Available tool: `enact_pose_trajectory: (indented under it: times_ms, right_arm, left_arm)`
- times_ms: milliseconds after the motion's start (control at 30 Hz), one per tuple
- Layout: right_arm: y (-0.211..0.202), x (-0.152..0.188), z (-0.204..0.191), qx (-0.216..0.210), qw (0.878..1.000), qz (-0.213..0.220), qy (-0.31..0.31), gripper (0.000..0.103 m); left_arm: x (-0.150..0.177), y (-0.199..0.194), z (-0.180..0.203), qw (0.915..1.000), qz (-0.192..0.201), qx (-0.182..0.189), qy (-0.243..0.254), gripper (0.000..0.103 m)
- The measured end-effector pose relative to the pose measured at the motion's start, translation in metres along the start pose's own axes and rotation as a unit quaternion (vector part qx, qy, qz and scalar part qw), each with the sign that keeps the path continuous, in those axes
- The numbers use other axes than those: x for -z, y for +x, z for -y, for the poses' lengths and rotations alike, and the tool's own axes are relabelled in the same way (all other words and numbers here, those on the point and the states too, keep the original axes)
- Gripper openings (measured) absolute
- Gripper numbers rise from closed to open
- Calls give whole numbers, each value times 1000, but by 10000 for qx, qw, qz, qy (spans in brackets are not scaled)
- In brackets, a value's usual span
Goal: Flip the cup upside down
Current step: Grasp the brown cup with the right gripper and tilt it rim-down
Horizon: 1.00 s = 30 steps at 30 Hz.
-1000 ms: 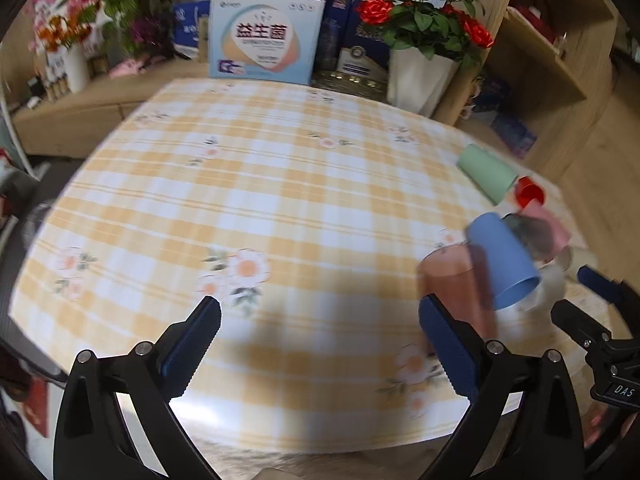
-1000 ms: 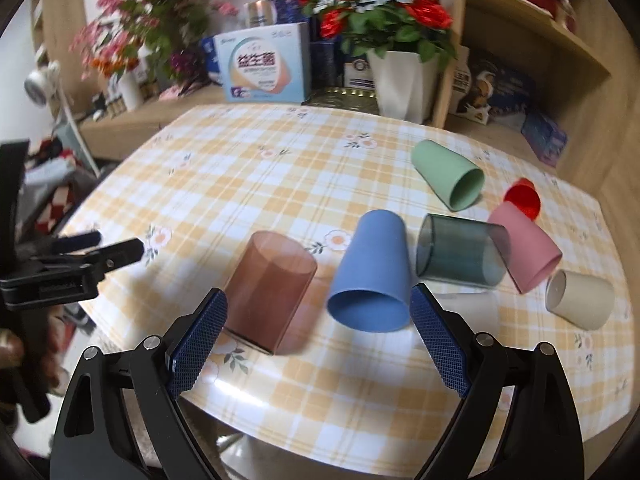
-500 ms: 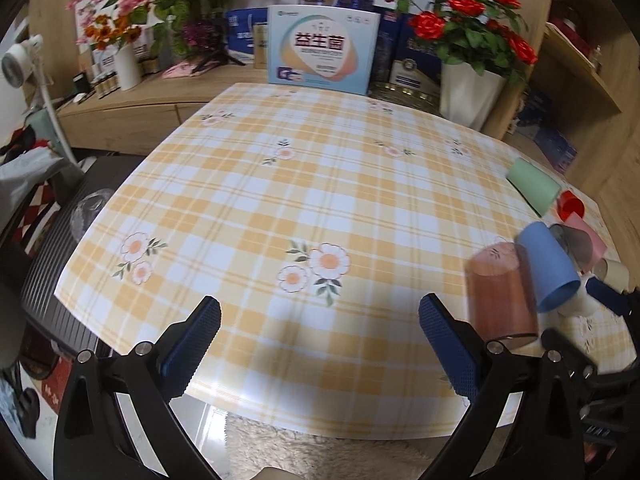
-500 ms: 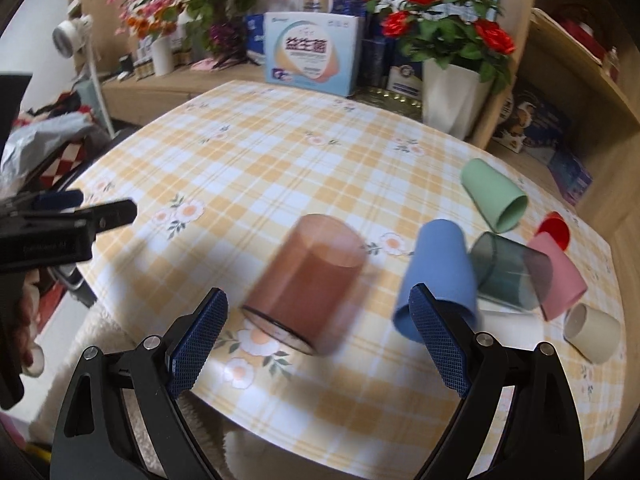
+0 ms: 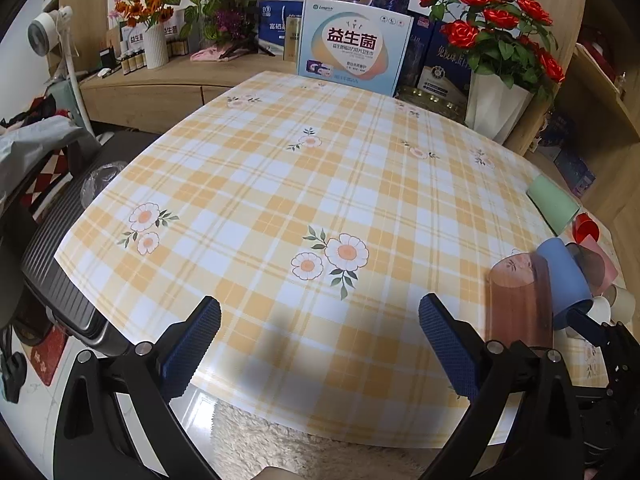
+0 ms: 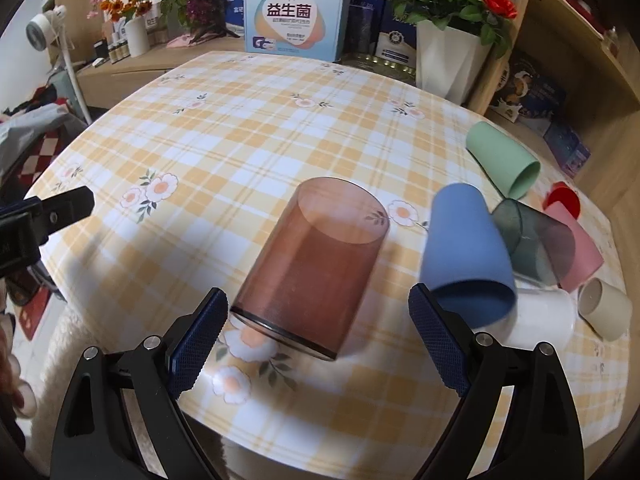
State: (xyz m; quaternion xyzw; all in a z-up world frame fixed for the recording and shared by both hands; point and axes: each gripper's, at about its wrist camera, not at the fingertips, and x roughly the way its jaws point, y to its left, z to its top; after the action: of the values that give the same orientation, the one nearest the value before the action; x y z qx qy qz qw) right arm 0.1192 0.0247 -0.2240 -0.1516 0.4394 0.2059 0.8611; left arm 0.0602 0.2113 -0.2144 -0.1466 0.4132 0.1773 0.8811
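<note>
Checked table point(image 6: 280, 92), brown cup point(image 6: 312, 268) already mouth-down near you.
Your right gripper point(image 6: 318, 316) and left gripper point(image 5: 320, 336) gape wide, empty; the other cups are still on their sides.

The cup point(image 6: 310, 266) is a translucent brown tumbler with a dark rim band. It stands inverted, rim down on the yellow checked tablecloth point(image 6: 260, 128), closed base uppermost, near the table's front edge and unheld.

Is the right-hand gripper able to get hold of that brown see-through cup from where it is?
Probably yes. The right gripper is open, and the brown cup stands directly ahead between its fingers with nothing in front; the blue cup sits off to the side.
</note>
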Motion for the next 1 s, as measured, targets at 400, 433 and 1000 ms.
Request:
enact_pose_trajectory:
  times_ms: [400,433,1000]
  right_arm:
    - [16,2,4,-169,9992,-242,260,75]
    - [16,3,5,-262,9989,-268,271,71]
    - [-11,7,30,-646,9973,-15,349,65]
  left_arm:
    - [2,3,-5,9999,-15,-60,-144,97]
    - [2,3,-4,9999,-21,-53,-137,97]
    - [3,-2,1,9999,-2,20,-135,97]
